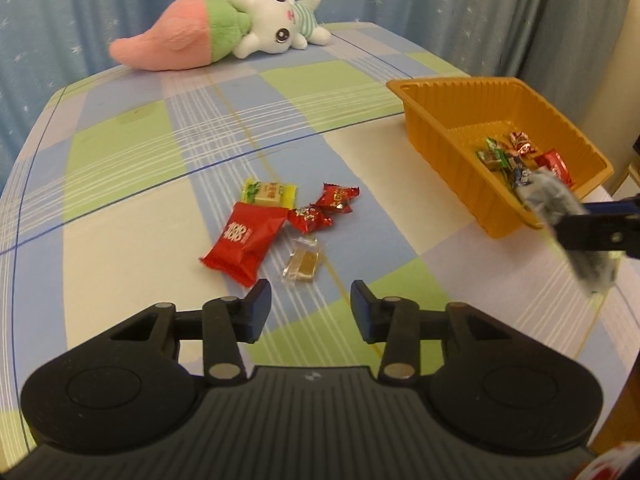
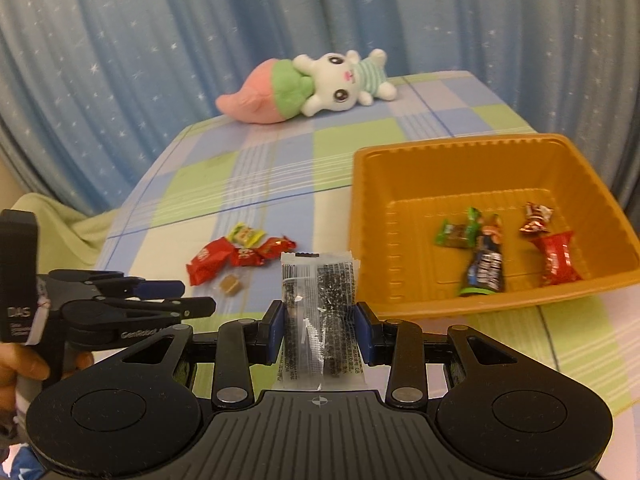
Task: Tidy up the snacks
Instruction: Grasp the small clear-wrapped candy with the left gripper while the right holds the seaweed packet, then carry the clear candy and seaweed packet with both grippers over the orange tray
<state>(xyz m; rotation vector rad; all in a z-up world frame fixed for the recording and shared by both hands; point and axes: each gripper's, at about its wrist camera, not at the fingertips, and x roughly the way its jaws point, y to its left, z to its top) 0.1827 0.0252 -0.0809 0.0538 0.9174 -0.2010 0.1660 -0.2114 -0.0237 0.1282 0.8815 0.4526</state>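
A blue curtain (image 2: 120,60) dotted with small white stars closes off the whole background. In front of it stands the worktop (image 1: 120,160), covered by a plaid cloth in blue, green and cream. A plush rabbit (image 1: 224,28) with a pink and green tail lies at the far edge.

The orange tray (image 2: 400,184) sits on the right side and holds several wrapped sweets. Left of it on the cloth lies a loose cluster of snacks (image 1: 280,224), well apart from the tray.

The left tongs (image 1: 311,312) hover near that cluster, jaws apart with nothing between them. The right tongs (image 2: 320,332) are clamped on a clear packet (image 2: 318,300) of dark grains, held upright just before the tray's near wall.
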